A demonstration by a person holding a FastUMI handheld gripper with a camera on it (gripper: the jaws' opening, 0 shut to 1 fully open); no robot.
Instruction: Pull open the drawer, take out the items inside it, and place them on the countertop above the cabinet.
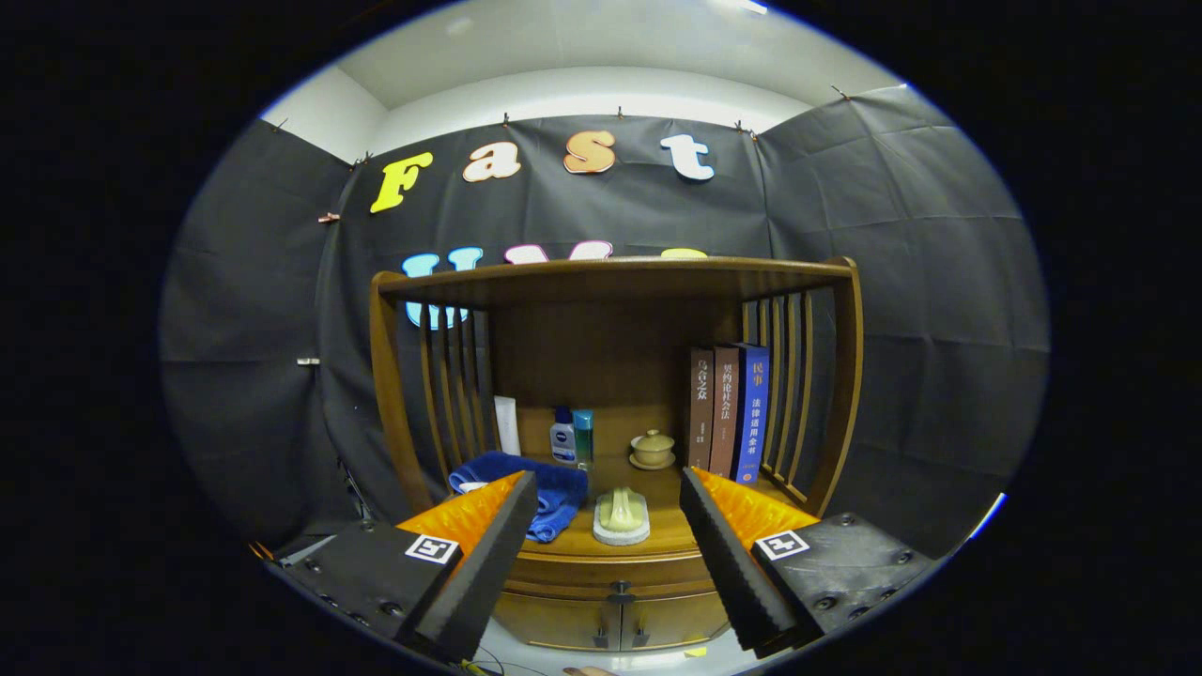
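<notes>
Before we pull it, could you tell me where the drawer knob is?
The knob sits ahead between the open fingers, on the drawer under the countertop.

The cabinet (pixel 610 554) was warm brown wood with a visible grain, its slatted sides and top shelf the same tone. On its surface (pixel 671 535) a towel (pixel 554 493) was deep blue, and the small dish-like object (pixel 621 514) beside it was pale cream and greenish. A lidded cup (pixel 652 449) was tan. Two bottles (pixel 572 437) stood behind, one white with a blue label, one teal. Of the three books (pixel 725 422), two had brown spines and one was blue, all with light lettering. The drawer's knob (pixel 619 591) was dark. The gripper (pixel 601 545), held open, bore black-and-white square markers.
</notes>
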